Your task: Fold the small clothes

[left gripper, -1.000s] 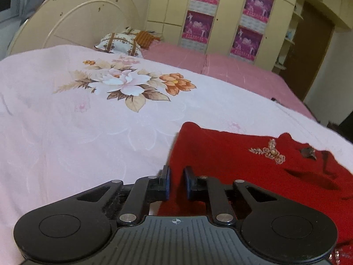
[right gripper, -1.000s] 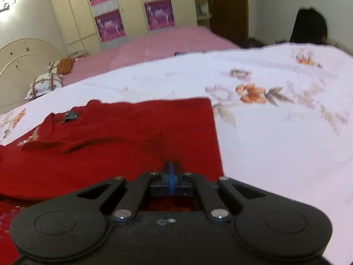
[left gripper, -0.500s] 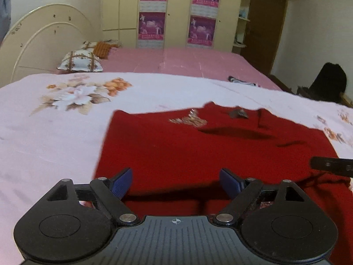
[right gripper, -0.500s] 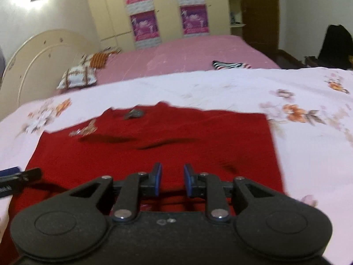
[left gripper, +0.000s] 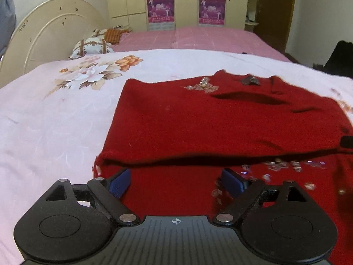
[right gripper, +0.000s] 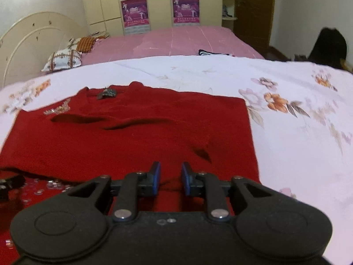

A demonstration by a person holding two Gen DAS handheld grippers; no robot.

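Observation:
A red knit sweater (left gripper: 209,123) with bead trim lies folded over on the floral bedspread; it also shows in the right wrist view (right gripper: 132,137). Its upper layer ends in a fold edge (left gripper: 198,159) above a sequinned lower layer. My left gripper (left gripper: 175,182) is open wide and empty, just above the near part of the sweater. My right gripper (right gripper: 169,178) is open with a narrow gap and empty, over the sweater's near right part. The left gripper's tip shows at the left edge of the right wrist view (right gripper: 8,182).
The pale floral bedspread (left gripper: 55,121) surrounds the sweater. A pink bed (left gripper: 187,39) with pillows (left gripper: 92,46) lies behind, next to a cream headboard (left gripper: 50,35) and wardrobes (right gripper: 154,4). A striped item (right gripper: 211,53) lies on the pink bed. A dark object (right gripper: 328,48) stands at right.
Both grippers let go of the sweater and opened. The left opened wide and turned toward the sweater; the right opened a little. Both drew back toward the near side.

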